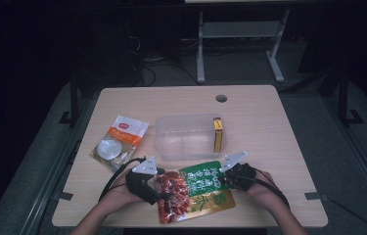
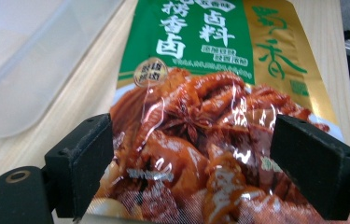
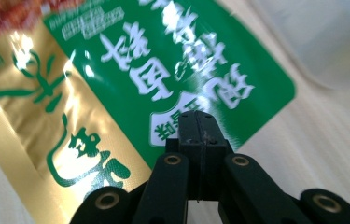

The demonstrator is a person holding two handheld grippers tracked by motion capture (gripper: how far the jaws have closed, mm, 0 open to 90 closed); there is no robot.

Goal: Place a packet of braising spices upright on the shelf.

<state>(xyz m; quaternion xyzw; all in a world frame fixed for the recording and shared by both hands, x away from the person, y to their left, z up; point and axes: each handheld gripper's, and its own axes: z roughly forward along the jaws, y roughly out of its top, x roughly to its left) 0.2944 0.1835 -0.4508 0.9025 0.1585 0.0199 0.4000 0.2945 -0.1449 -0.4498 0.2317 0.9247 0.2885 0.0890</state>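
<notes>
Green-and-gold pouch is straddled at its left end by the spread left gripper, while the right gripper is pressed together at its right end.

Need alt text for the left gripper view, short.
The left gripper stands with its two black jaws open either side of the red meat-picture end of a green and gold seasoning pouch lying on a light wooden table. A clear plastic container sits at upper left.

lab or workshop | dark room | bare wooden table | floor cables
</notes>
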